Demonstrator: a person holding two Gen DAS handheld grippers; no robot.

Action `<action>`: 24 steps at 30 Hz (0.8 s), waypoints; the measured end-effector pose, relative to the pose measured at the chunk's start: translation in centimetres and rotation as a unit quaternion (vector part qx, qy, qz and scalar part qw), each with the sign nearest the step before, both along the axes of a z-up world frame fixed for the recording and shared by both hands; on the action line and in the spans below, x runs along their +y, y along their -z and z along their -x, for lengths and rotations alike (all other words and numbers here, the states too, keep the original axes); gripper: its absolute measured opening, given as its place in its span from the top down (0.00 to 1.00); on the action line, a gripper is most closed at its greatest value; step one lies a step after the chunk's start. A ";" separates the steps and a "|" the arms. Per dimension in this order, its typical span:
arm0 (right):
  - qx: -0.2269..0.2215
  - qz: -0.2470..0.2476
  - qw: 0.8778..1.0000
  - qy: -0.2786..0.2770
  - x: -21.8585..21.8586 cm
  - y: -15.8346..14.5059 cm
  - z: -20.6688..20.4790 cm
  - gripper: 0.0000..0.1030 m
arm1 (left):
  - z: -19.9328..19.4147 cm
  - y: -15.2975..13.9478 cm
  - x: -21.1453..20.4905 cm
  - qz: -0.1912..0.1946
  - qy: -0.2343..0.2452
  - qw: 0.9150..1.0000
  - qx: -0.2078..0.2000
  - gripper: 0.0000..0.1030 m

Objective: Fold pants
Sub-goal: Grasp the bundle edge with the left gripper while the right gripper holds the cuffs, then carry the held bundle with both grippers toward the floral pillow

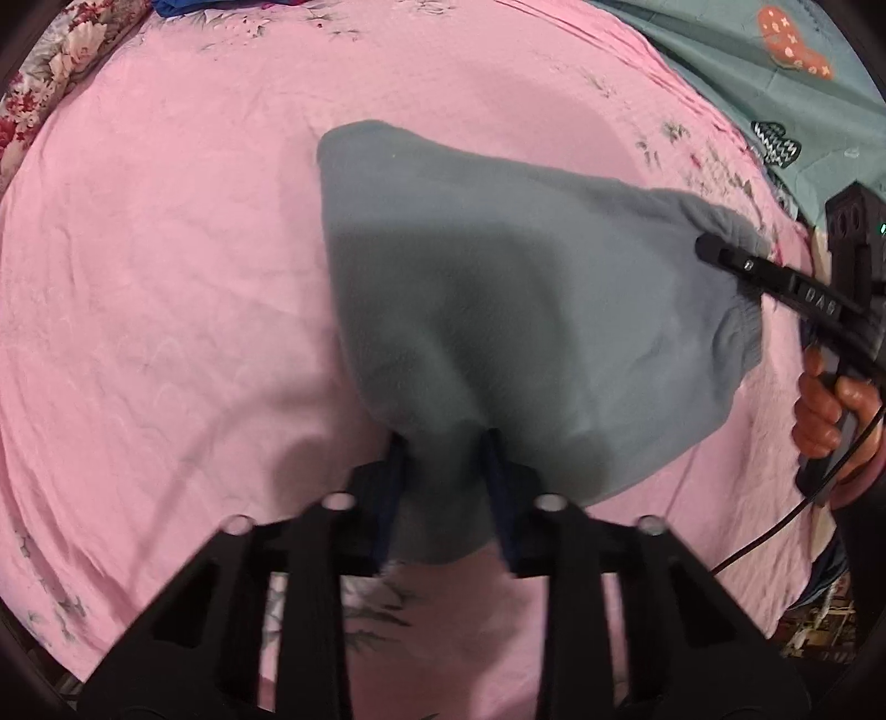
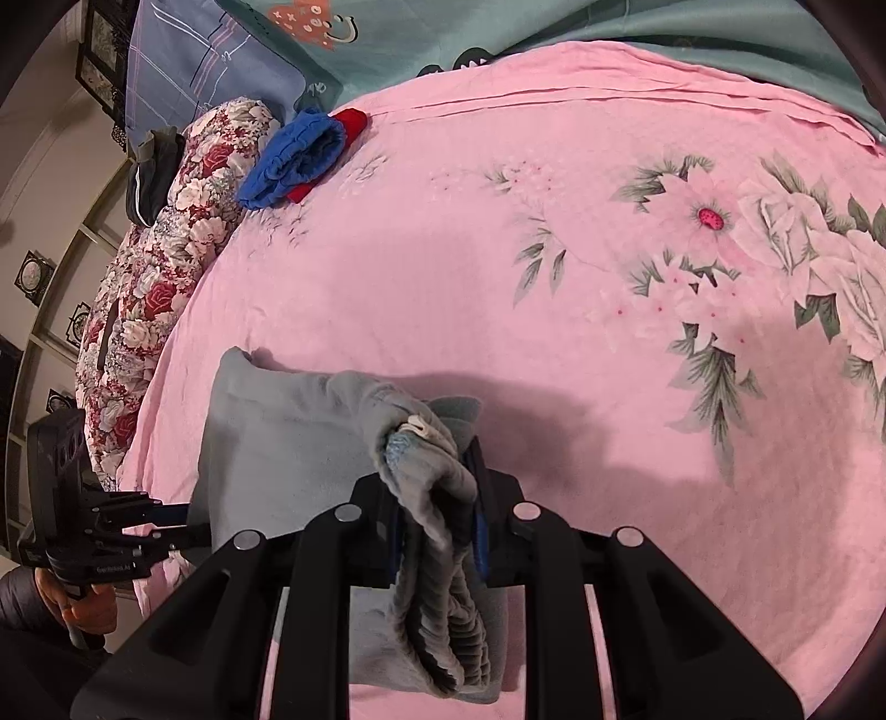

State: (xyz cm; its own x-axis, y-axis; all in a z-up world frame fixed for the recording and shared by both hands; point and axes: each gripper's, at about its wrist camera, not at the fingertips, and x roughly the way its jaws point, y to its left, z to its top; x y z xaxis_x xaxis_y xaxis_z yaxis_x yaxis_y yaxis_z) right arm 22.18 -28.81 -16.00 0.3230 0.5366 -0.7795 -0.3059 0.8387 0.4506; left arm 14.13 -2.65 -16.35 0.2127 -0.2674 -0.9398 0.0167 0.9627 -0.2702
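The grey pants (image 1: 498,288) are held clamped at opposite ends by the left gripper (image 1: 446,487) and right gripper (image 2: 437,515), stretched between them over the pink bed (image 1: 166,277).

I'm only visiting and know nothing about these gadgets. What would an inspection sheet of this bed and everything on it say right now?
Surface: pink floral bedsheet, lightly creased.
Job's things: grey pants, partly folded, both ends lifted.
Clutter: blue garment over a red one near the far edge.
Grippers: left gripper jaws clamp the pants' edge; right gripper jaws clamp the ribbed waistband.
Cables: black cable hangs from the right gripper's handle.
Surroundings: floral quilt, teal blanket, plaid pillow, framed pictures on the wall.
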 end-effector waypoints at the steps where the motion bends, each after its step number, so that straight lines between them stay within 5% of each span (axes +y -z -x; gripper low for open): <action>1: 0.000 -0.003 1.000 0.001 0.0 0.0 0.0 0.81 | -0.1 0.0 0.1 0.000 -0.002 1.000 0.001 0.83; 15: -0.084 -0.004 0.996 -0.019 2.7 -5.5 2.7 0.82 | 1.1 -7.0 -0.2 -0.077 -0.003 0.992 -0.101 0.90; 24: -0.148 -0.009 0.988 -0.039 12.4 -10.3 0.8 0.82 | -1.1 -12.4 8.7 -0.128 -0.002 0.976 -0.176 0.90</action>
